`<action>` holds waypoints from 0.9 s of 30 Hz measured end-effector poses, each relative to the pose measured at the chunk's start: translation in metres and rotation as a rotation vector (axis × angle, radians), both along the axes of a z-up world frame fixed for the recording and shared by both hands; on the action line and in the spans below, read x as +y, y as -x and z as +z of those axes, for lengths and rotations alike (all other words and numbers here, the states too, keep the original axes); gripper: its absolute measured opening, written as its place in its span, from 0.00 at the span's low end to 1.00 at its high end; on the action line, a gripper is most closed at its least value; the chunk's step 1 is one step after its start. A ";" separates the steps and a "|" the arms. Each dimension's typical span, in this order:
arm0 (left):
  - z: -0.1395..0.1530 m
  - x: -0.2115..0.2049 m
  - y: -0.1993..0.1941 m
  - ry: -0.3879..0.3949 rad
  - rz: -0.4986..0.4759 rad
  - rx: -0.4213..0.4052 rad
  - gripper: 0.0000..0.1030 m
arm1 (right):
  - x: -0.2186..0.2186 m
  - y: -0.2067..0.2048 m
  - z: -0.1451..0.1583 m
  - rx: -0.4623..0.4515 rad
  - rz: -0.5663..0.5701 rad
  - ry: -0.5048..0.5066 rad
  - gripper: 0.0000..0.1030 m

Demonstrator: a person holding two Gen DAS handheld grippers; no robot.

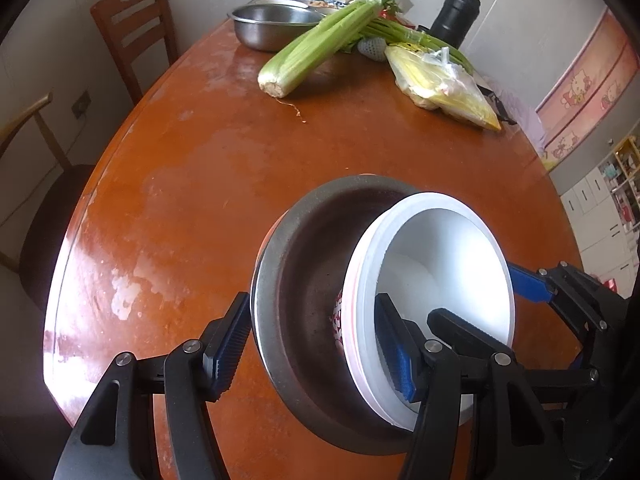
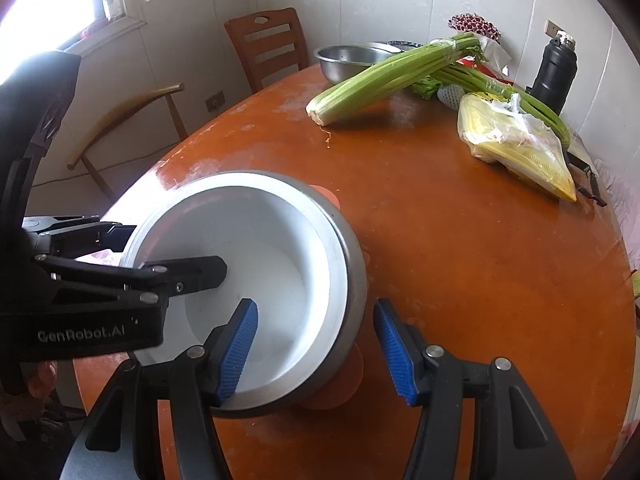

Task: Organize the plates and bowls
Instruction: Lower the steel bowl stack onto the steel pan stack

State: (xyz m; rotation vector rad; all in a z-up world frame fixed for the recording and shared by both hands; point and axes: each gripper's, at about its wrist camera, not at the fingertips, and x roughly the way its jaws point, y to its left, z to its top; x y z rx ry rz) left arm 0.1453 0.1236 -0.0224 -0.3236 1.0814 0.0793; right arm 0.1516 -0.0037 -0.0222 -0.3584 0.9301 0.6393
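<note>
A white bowl [image 1: 440,264] sits inside a steel bowl [image 1: 304,280] on the round wooden table [image 1: 200,180]. In the right wrist view the white bowl [image 2: 256,256] lies nested in the steel bowl [image 2: 348,276], which rests on an orange plate [image 2: 340,392]. My left gripper [image 1: 314,348] is open, its jaws straddling the near rims of both bowls. My right gripper [image 2: 316,348] is open, straddling the steel bowl's right rim. The left gripper also shows in the right wrist view [image 2: 160,252], and the right gripper shows at the right in the left wrist view [image 1: 536,284].
At the far side lie celery [image 2: 384,76], a bagged yellow vegetable [image 2: 516,152], a second steel bowl [image 2: 348,60], a black flask [image 2: 554,76] and some dishes. Wooden chairs [image 2: 268,44] stand beyond the table's left edge.
</note>
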 end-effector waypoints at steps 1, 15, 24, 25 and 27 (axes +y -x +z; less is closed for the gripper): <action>0.000 -0.001 0.000 -0.003 -0.002 0.000 0.61 | -0.001 -0.001 0.000 -0.002 -0.003 0.001 0.58; -0.001 -0.025 -0.015 -0.027 -0.041 -0.001 0.61 | -0.022 -0.012 -0.001 0.010 -0.047 -0.003 0.58; -0.001 -0.043 -0.022 -0.040 -0.064 -0.008 0.61 | -0.042 -0.015 -0.001 0.015 -0.084 -0.009 0.58; -0.001 -0.045 -0.023 -0.039 -0.068 -0.008 0.61 | -0.044 -0.015 -0.001 0.015 -0.086 -0.010 0.58; -0.001 -0.048 -0.024 -0.037 -0.073 -0.009 0.61 | -0.048 -0.014 -0.001 0.014 -0.091 -0.009 0.58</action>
